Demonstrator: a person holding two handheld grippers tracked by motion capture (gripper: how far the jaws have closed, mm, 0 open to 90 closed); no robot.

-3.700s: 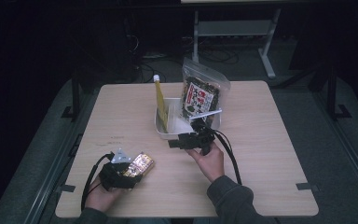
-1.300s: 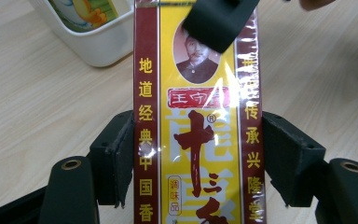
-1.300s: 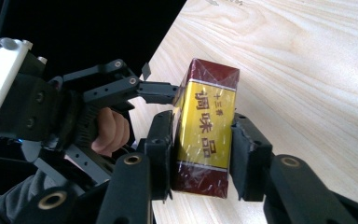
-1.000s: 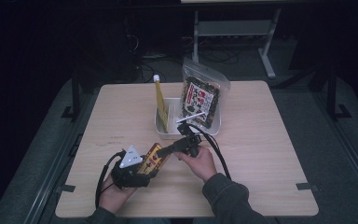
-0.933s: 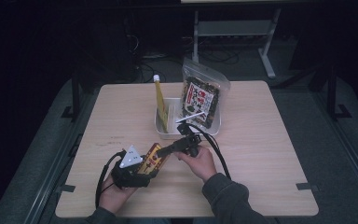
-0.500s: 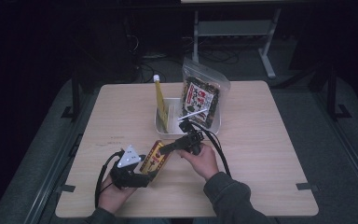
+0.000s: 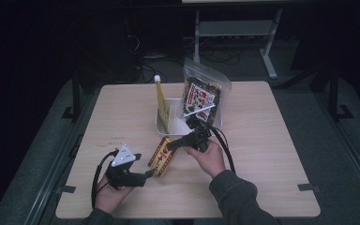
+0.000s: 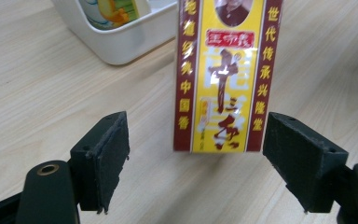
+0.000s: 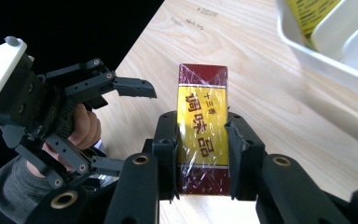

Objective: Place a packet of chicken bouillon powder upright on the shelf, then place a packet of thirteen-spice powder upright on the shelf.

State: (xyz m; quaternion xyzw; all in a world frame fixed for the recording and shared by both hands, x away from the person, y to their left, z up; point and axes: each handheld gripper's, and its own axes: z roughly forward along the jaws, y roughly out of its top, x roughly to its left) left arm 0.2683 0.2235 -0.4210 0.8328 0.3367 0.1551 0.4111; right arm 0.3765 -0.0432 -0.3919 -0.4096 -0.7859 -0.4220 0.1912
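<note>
A red and yellow box (image 7: 162,158) with Chinese lettering hangs just above the wooden table (image 7: 262,140), between my two grippers. My right gripper (image 7: 172,146) is shut on its far end; in the right gripper view both pads press the sides of the box (image 9: 200,126). My left gripper (image 7: 147,174) sits at the near end. In the left gripper view its jaws have just been opening and stand wide on either side of the box (image 8: 223,79), with a gap at each pad. The left gripper (image 9: 130,126) also appears open in the right gripper view.
A white tray (image 7: 159,123) stands behind the box at the table's middle, holding a tall yellow packet (image 7: 161,101) and a clear snack bag (image 7: 201,93). The tray wall (image 8: 121,44) is close ahead of the left jaws. Black cables trail from both grippers.
The left gripper brought the box from the near left toward the middle, the right gripper closed on its far end, and the left jaws have spread off it.
</note>
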